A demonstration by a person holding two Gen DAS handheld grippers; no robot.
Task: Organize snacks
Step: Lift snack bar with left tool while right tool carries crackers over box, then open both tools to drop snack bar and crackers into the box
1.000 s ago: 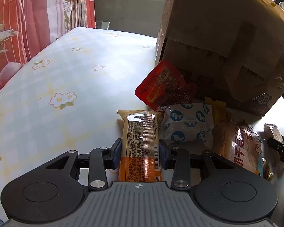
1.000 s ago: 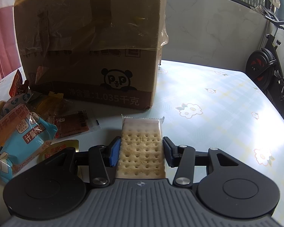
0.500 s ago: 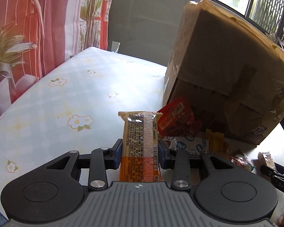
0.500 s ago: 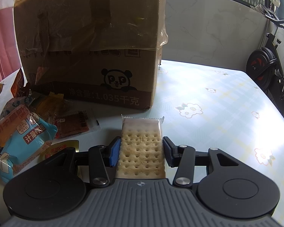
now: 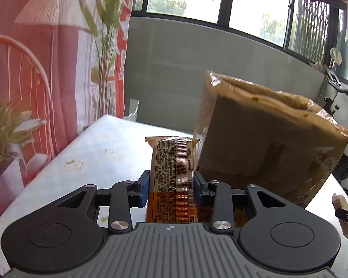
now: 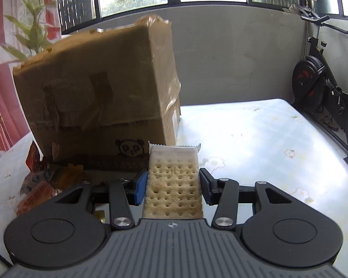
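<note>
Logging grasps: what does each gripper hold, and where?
Left gripper: orange snack bar, pinched at its lower sides. Right gripper: cracker pack, pinched at its long edges.

Glossy plastic snack wrapper (image 5: 171, 180); matt brown cardboard box (image 6: 99, 88).

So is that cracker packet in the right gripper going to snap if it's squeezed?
Probably fragile: the cracker packet shows thin perforated crackers through clear wrap. It likely stays stiff, since it juts straight out of the right hand-held gripper without sagging. It seems light for its size.
</note>
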